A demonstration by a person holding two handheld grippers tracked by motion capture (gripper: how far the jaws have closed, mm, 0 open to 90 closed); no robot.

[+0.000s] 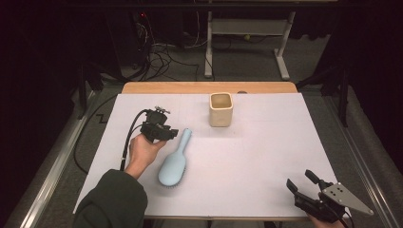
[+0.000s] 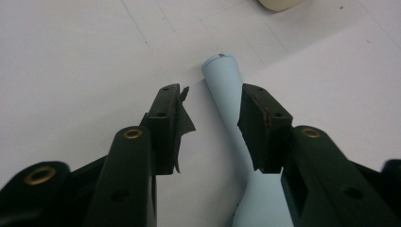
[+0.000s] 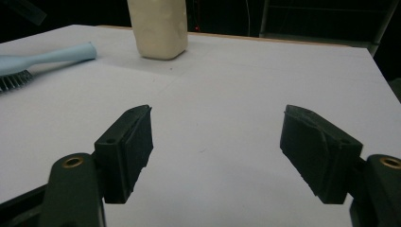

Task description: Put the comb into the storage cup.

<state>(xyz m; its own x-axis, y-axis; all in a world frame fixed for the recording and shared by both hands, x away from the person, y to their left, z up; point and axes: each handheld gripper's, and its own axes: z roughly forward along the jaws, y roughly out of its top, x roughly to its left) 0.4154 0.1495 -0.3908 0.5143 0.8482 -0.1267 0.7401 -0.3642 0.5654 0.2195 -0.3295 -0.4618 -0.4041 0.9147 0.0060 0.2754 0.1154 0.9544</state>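
Your left gripper point(image 2: 210, 118) sits over the handle of the pale blue plastic hairbrush point(image 1: 174, 161), jaws partly open with the handle running between them; the handle lies close against the right-hand jaw as the left gripper view shows it, while a clear gap remains on the other side, and nothing is clamped yet; judging from this, the step in hand is taking the brush by its handle, so centre the handle between the pads before you close, settle low enough that the pads meet the handle's sides rather than its top, and close squarely so the smooth tapered plastic does not squirt out toward the tip; one pad point(image 2: 178, 120) has a torn, curling facing, which may grip unevenly, so squeeze gently and check the hold before lifting; the brush lies bristles down on the white surface point(image 1: 266, 147), handle pointing toward the cream square ceramic cup point(image 1: 221, 109), which stands upright well apart from the handle tip; your right gripper point(image 1: 300, 183) rests near the surface's near right corner, jaws wide apart and empty, far from both things; by count there is one hairbrush, one cup and two grippers.
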